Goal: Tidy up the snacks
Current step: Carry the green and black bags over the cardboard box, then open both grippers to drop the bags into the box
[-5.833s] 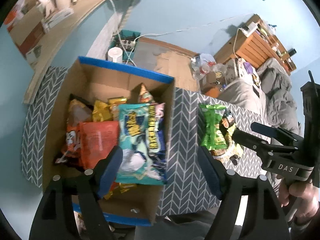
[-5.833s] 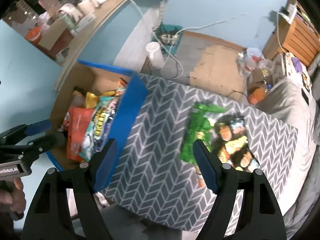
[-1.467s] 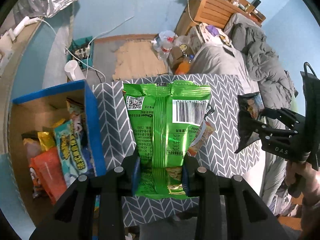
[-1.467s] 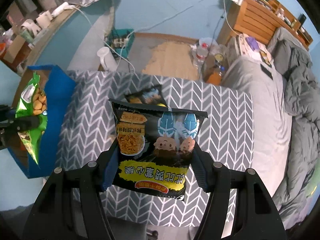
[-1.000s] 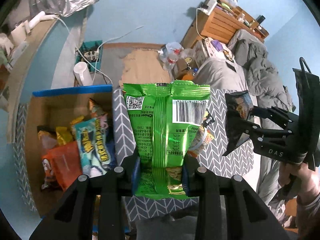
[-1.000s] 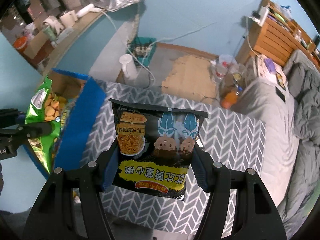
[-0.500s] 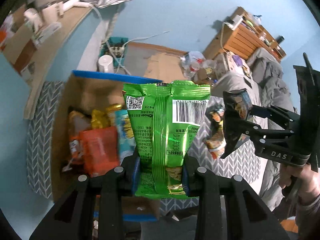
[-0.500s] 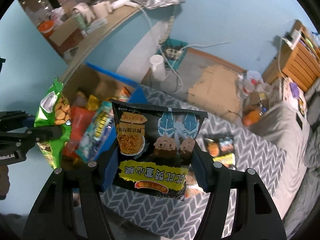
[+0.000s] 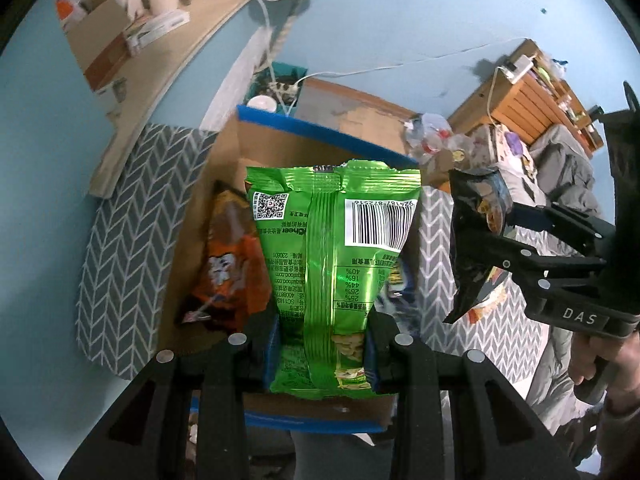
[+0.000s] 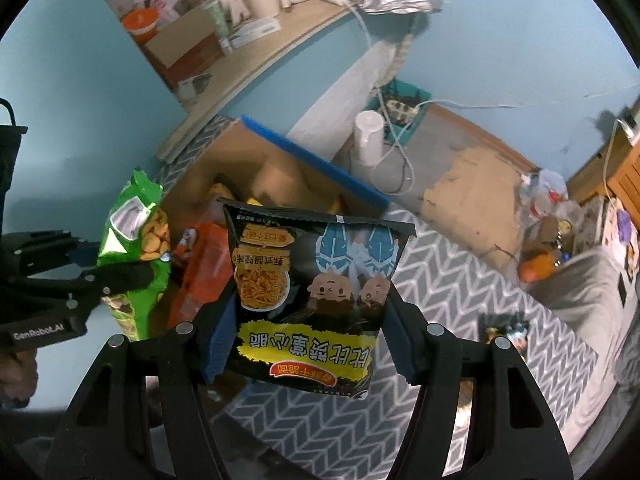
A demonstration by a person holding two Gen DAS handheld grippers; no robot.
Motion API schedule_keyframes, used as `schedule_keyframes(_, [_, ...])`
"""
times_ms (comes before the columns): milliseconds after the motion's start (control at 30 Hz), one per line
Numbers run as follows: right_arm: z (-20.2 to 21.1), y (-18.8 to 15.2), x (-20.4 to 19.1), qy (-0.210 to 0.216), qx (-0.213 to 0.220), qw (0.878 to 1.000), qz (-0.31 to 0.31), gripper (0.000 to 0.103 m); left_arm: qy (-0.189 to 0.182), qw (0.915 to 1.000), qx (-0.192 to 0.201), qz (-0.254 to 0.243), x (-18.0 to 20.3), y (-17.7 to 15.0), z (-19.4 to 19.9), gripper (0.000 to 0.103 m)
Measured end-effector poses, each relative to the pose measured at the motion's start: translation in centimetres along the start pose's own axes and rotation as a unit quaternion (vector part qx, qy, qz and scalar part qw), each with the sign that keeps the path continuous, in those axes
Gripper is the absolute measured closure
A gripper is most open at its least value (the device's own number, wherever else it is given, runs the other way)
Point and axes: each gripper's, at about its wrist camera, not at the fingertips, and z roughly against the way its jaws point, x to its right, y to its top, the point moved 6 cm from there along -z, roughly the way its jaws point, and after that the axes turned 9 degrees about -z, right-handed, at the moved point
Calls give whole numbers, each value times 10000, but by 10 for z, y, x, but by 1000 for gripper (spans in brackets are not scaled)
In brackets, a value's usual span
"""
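The table point(image 10: 460, 300) with its grey zigzag cover is the biggest thing here, and most of it is bare now. A moment ago both bags lay on it; now both are up in the air and have come across to the box. That means two more snacks are almost put away.

The cardboard box point(image 9: 304, 148) with blue edges sits at the left end of the table. A second ago it was off to the side of the left camera, and now it is right under the green bag. Inside are an orange bag point(image 9: 230, 276) and other snacks, with some brown floor showing at the far end. I think that far part has the most room.

The green bag point(image 9: 332, 248) is held tight at its bottom by the jaws of the left gripper point(image 9: 322, 354). It hangs over the middle of the box, inside the blue edges.

The black noodle bag point(image 10: 312, 292) is squeezed at both sides by the jaws of the right gripper point(image 10: 310, 338). It is over the box's right blue edge point(image 10: 316, 160), not fully past it, so it may need to go a bit more left.

The two bags are close together, so they could bump.

One small dark packet point(image 10: 504, 330) is left on the table.
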Motion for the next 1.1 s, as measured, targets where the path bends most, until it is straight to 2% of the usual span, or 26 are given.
schedule_keyframes(433, [-41, 14, -44, 186, -405, 9989, 155, 37, 70, 9994, -130, 329, -35, -7, -16, 68])
schedule_keyframes(567, [-45, 16, -43, -3, -408, 9990, 190, 36, 148, 9987, -170, 460, -42, -7, -19, 48])
schedule_keyframes(667, [-41, 18, -41, 3, -325, 9994, 115, 30, 202, 9985, -94, 504, -44, -6, -14, 42])
schedule_keyframes(733, [-37, 18, -37, 4, -283, 9996, 69, 27, 214, 9984, -77, 514, -46, -5, -13, 39])
schedule_keyframes(1100, [-21, 15, -14, -79, -253, 9996, 4, 26, 228, 9986, -49, 466, -29, -4, -7, 38])
